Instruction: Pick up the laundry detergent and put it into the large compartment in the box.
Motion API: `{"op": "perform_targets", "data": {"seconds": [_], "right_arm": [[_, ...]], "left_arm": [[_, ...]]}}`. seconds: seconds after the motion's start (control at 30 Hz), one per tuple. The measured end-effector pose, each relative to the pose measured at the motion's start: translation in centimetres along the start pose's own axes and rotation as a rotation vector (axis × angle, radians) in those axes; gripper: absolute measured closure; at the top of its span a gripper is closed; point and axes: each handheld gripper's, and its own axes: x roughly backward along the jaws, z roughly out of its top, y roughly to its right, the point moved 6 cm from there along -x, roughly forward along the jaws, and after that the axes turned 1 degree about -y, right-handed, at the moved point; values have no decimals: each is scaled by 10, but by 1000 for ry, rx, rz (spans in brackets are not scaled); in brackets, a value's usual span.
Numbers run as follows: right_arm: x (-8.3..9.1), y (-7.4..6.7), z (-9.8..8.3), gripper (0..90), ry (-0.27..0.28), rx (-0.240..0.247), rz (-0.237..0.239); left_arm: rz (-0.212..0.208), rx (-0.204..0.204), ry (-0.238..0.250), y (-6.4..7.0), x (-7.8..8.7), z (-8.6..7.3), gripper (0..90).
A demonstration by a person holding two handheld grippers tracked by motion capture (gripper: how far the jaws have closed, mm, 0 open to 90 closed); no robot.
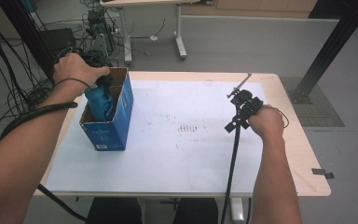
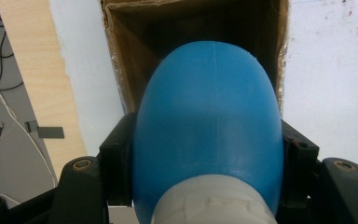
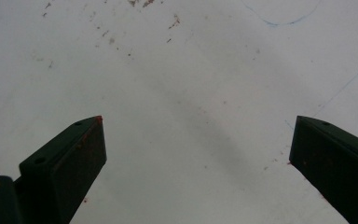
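A blue plastic bottle (image 1: 100, 101) with a white cap hangs bottom-down in the open top of a blue cardboard box (image 1: 111, 133) at the table's left side. My left gripper (image 1: 102, 84), under the person's hand, is shut on the bottle just above its cap. In the left gripper view the bottle (image 2: 207, 116) sits between both black jaws of the left gripper (image 2: 207, 142), with the box's brown inside (image 2: 130, 56) beyond it. My right gripper (image 1: 245, 103) hovers over the table's right part. It points down at the white sheet (image 3: 191, 70), and the right gripper (image 3: 196, 140) stands open with nothing between its jaws.
A stained white sheet (image 1: 191, 154) covers most of the wooden table (image 1: 307, 163). Behind the table stand desk legs (image 1: 181, 42) on a grey floor. Cables (image 1: 9, 93) lie on the floor at the left, and a black frame post (image 1: 331, 46) rises at the right.
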Motion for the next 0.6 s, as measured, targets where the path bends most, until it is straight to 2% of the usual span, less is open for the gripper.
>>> {"op": "perform_targets", "data": {"seconds": [0.6], "right_arm": [[-2,2,-4,36,8,-4,2]], "left_arm": [[-7,14,-19,0,-28,2,375]]}}
